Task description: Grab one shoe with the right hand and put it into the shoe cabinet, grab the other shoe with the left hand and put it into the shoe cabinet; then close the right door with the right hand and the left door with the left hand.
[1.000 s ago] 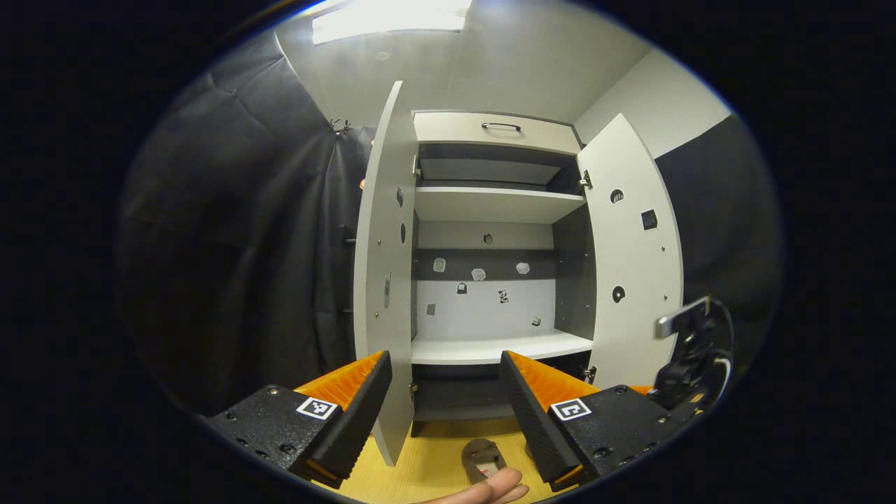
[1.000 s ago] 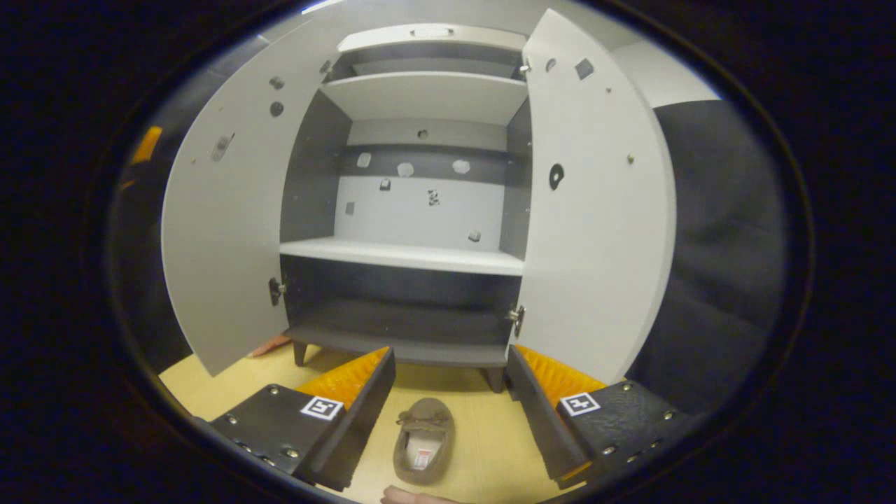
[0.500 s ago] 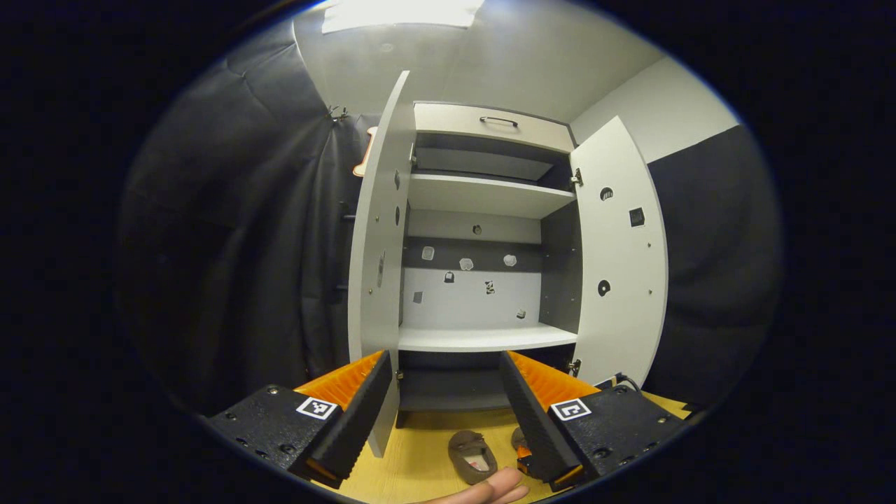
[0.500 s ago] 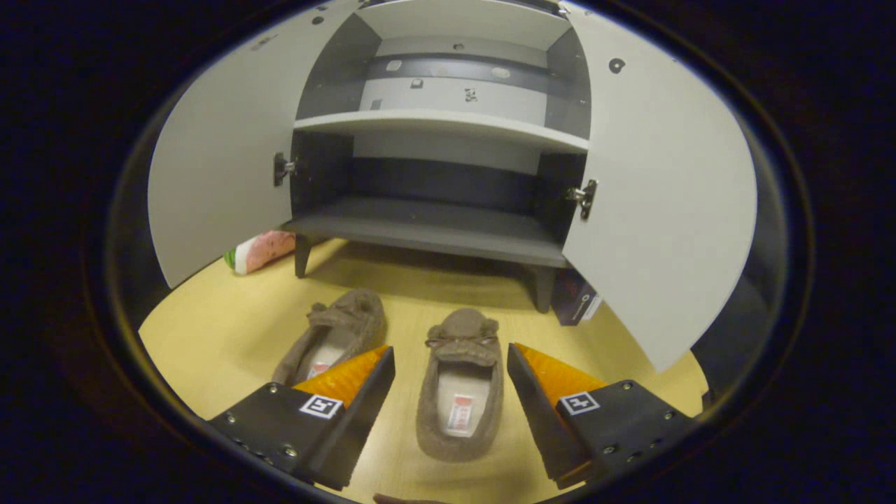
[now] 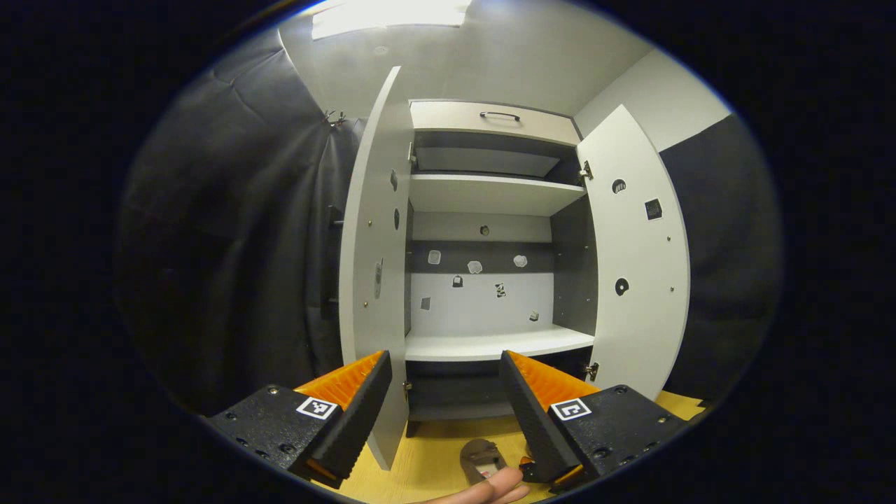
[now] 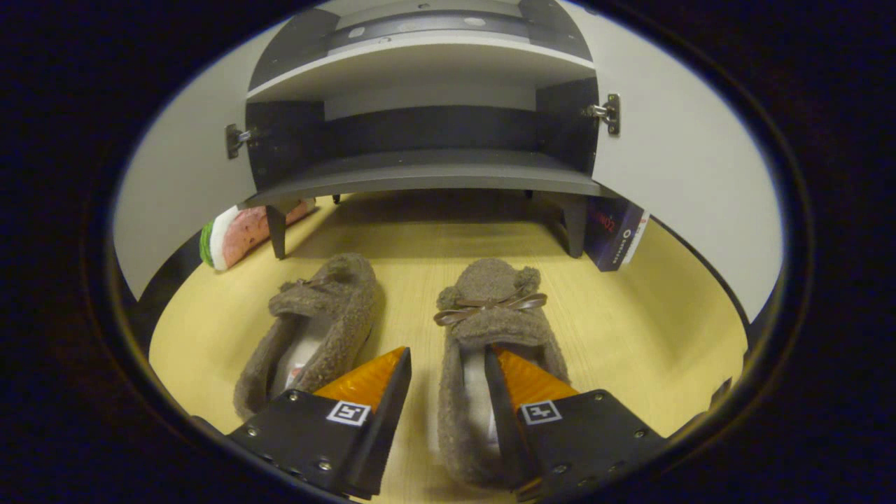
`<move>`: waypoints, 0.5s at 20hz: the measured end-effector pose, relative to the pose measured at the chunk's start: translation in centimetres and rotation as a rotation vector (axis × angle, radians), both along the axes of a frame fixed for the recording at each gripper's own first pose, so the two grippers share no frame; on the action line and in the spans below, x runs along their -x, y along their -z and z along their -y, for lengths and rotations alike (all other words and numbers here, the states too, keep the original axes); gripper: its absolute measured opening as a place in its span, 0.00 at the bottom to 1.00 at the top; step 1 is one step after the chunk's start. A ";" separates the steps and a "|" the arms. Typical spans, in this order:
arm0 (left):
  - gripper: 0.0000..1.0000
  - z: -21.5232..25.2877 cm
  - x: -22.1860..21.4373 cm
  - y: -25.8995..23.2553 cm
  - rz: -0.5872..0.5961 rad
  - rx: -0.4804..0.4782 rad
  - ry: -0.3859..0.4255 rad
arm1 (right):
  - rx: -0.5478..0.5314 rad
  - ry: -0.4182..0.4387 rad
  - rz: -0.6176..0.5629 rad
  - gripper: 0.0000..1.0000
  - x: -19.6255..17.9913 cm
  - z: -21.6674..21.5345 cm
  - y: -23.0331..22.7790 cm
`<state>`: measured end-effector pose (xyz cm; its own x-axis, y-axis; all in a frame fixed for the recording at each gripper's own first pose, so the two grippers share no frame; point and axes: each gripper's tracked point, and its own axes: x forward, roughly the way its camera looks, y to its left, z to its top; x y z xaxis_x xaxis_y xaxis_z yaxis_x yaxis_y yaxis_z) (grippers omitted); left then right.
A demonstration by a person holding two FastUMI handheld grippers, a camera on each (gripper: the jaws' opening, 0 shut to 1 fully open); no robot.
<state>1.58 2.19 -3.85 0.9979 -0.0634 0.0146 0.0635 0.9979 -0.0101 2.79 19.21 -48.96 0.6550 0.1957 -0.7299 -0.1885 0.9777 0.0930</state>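
Note:
Two brown fuzzy slippers lie side by side on the yellow floor before the open shoe cabinet [image 6: 427,175]. My right gripper [image 6: 448,353] is down at the right shoe [image 6: 490,308], open but narrowed. Its right finger sits inside the shoe's opening and its left finger stands just outside the shoe's left wall, a small gap showing. The left shoe [image 6: 322,315] lies free beside it. My left gripper [image 5: 444,357] hangs open and empty, high up, facing the cabinet [image 5: 490,343] with its left door [image 5: 374,280] and right door [image 5: 633,266] swung wide. One shoe [image 5: 479,451] peeks between its fingers.
A watermelon-patterned item [image 6: 241,231] lies by the cabinet's left leg and a dark blue box [image 6: 616,234] leans by the right leg. A drawer with a handle [image 5: 500,115] tops the cabinet. A fingertip [image 5: 490,486] shows at the bottom edge.
My right gripper has dropped forward onto the right shoe, narrowed its jaws and slid one finger into the opening. My left gripper has only swayed slightly and stays open.

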 end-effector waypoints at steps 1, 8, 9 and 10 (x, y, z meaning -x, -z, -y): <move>0.95 0.2 -0.7 -0.3 0.008 -0.004 0.000 | -0.003 0.007 0.006 0.63 -0.3 0.0 0.1; 0.95 3.0 -5.1 0.1 0.035 -0.005 0.018 | -0.095 0.039 0.021 0.23 -1.4 -0.4 2.0; 0.95 3.6 -5.7 0.5 0.029 0.005 0.038 | -0.107 0.036 0.025 0.02 -0.9 -0.3 1.1; 0.95 4.1 -6.1 0.9 0.022 0.013 0.056 | -0.116 0.018 0.029 0.02 -0.4 -0.2 0.6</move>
<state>7.72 -1.92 -4.76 0.9922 -0.1189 0.0374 0.1197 0.9926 -0.0215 3.21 19.45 -49.53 0.6796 0.2654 -0.6839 -0.1749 0.9640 0.2003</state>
